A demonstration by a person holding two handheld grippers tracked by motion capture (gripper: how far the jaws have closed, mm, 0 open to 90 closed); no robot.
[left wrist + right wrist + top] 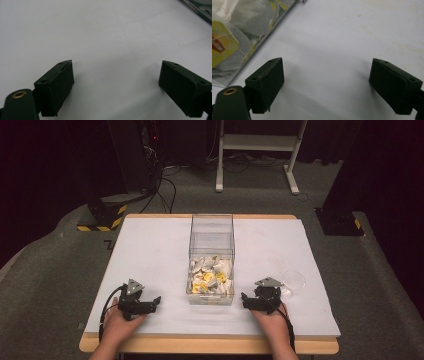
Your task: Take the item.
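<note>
Tea bags (210, 279) heaped in clear box (211, 251), mid-worktop (150, 250), between both tongs.

Left tongs (156, 300) and right tongs (245, 298) rest on the white surface just beside the box's near end, jaws spread wide, nothing held. Bags lie tangled, strings and yellow tags (220, 46) overlapping. Risks, as I judge them: a pinch may lift several bags by snagged strings; the tall clear wall could catch a jaw and shove the box. Small clear lid or dish (295, 279) near the right hand could get knocked.
</note>
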